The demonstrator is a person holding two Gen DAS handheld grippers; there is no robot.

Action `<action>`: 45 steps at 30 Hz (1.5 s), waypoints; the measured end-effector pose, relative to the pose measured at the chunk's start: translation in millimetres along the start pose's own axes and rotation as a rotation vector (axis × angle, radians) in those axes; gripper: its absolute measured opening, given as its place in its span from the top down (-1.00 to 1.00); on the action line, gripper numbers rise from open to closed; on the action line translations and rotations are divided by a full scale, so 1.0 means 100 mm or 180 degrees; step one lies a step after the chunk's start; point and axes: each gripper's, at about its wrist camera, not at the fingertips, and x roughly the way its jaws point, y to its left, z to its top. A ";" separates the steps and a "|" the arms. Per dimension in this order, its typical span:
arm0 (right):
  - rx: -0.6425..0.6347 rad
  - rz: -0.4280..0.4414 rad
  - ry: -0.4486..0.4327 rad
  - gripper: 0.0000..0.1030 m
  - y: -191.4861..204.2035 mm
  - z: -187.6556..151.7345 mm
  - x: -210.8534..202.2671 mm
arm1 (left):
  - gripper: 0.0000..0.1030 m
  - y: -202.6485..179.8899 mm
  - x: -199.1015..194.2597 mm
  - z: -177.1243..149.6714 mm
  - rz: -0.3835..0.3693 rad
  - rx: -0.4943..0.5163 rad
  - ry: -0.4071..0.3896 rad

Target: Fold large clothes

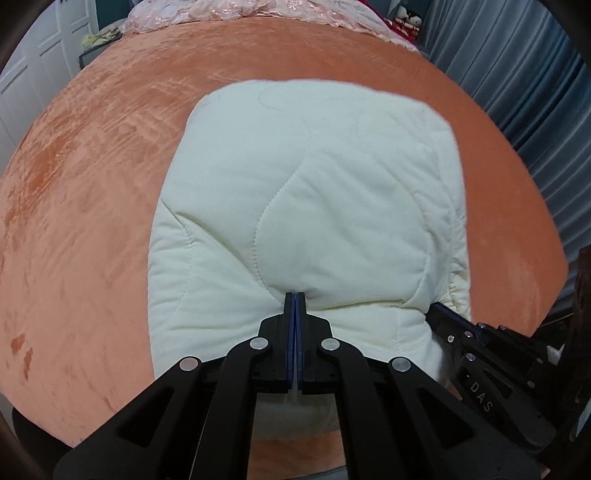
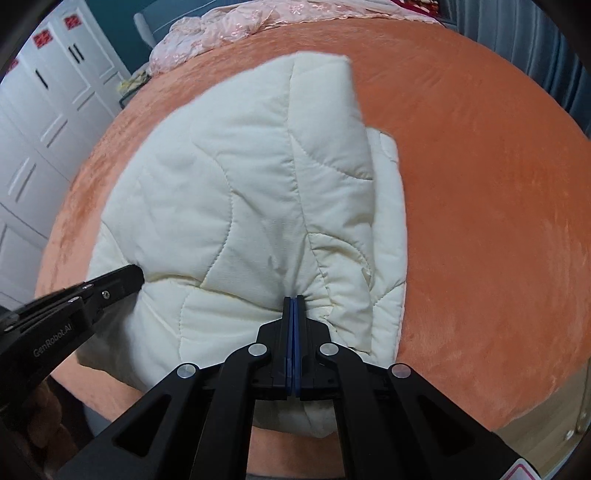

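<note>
A cream quilted garment [image 1: 306, 206] lies folded into a thick stack on the orange bed cover [image 1: 92, 184]. My left gripper [image 1: 294, 295] is shut on the near edge of the quilted garment, its jaws pinching a pucker of fabric. In the left wrist view my right gripper [image 1: 437, 308] bites the same edge at the right corner. From the right wrist view the quilted garment [image 2: 240, 206] shows layered folds along its right side, and my right gripper [image 2: 294, 300] is shut on its gathered near edge. My left gripper [image 2: 138, 273] grips the left part of that edge.
The orange bed cover [image 2: 480, 206] spreads wide around the garment. A pink lace cloth [image 2: 229, 29] is bunched at the far end of the bed. White wardrobe doors [image 2: 40, 122] stand to the left, and grey curtains [image 1: 524, 74] hang to the right.
</note>
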 end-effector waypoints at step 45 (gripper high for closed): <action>0.0703 0.0023 -0.0606 0.46 -0.38 1.09 1.19 | 1.00 0.16 1.39 1.21 0.0755 0.0046 -0.0341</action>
